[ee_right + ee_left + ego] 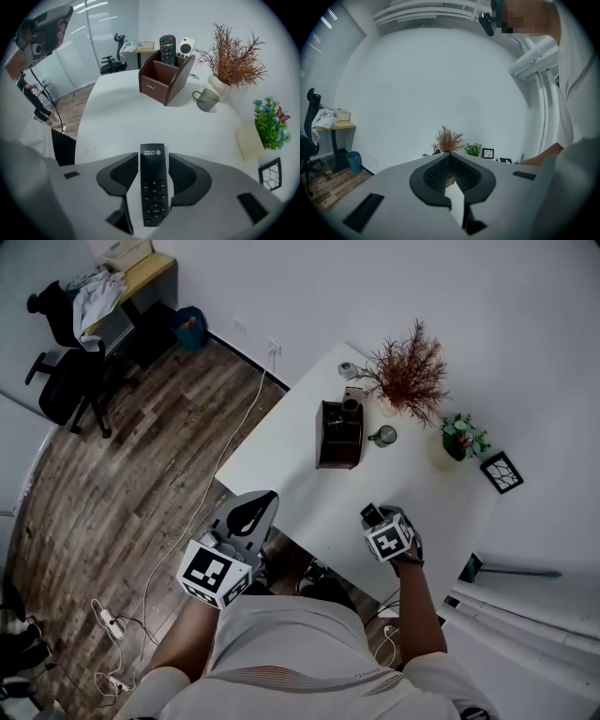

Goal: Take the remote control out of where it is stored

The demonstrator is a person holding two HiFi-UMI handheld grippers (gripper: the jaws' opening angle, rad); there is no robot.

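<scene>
The right gripper's (pixel 153 159) fingers stand wide on either side of a slim black remote control (pixel 153 192), seemingly just clear of it, above the white worktop (pixel 112 122). The left gripper's (pixel 450 158) fingers are closed together with nothing between them. One brown holder (pixel 161 82) has two more standing in it: a black remote (pixel 167 47) and a pale remote (pixel 186 47).

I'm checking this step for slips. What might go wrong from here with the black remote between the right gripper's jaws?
1. The slim black remote control sits between the jaws of the right gripper with slivers of the white table showing either side; if loosely gripped, it may slip.
2. The head view puts that gripper near the table's front edge, so a dropped remote might slide off.
</scene>
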